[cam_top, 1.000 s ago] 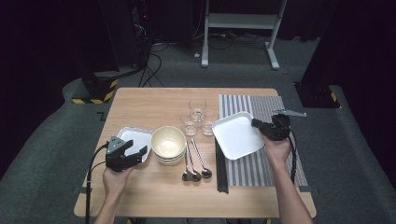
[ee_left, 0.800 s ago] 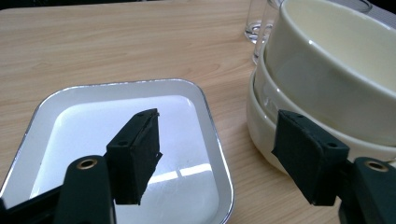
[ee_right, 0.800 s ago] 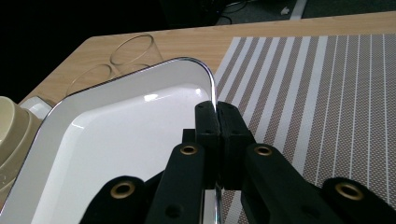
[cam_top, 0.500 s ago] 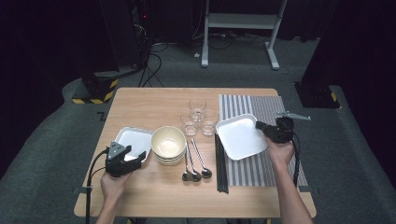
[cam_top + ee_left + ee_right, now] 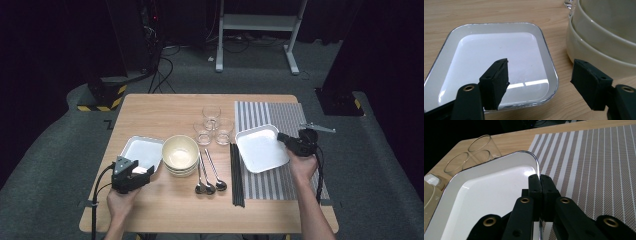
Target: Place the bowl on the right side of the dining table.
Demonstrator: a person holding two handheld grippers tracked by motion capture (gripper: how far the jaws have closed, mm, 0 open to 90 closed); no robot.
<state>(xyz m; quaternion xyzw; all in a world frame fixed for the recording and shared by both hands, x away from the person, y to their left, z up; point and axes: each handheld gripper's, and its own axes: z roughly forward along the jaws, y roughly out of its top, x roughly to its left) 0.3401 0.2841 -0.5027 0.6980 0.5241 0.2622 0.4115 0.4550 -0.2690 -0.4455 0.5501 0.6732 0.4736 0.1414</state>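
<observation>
Your table (image 5: 165, 107): pale wood, matt, fine grain. Your two white trays, one (image 5: 260, 148) on the mat and one (image 5: 141, 150) by your left hand: glossy, enamel-like, with thin bright metallic rims. Striped placemat (image 5: 280, 116): woven cloth-like weave, matt. Stacked bowls (image 5: 180, 154): cream, smooth, ceramic-looking, soft sheen. Three tumblers (image 5: 212, 114): clear glass. Spoons (image 5: 209, 186): polished metal. Chopsticks (image 5: 236, 175): black, dull. Your left gripper (image 5: 540, 83) and right gripper (image 5: 540, 185): matt black plastic, brass-coloured rivets.
</observation>
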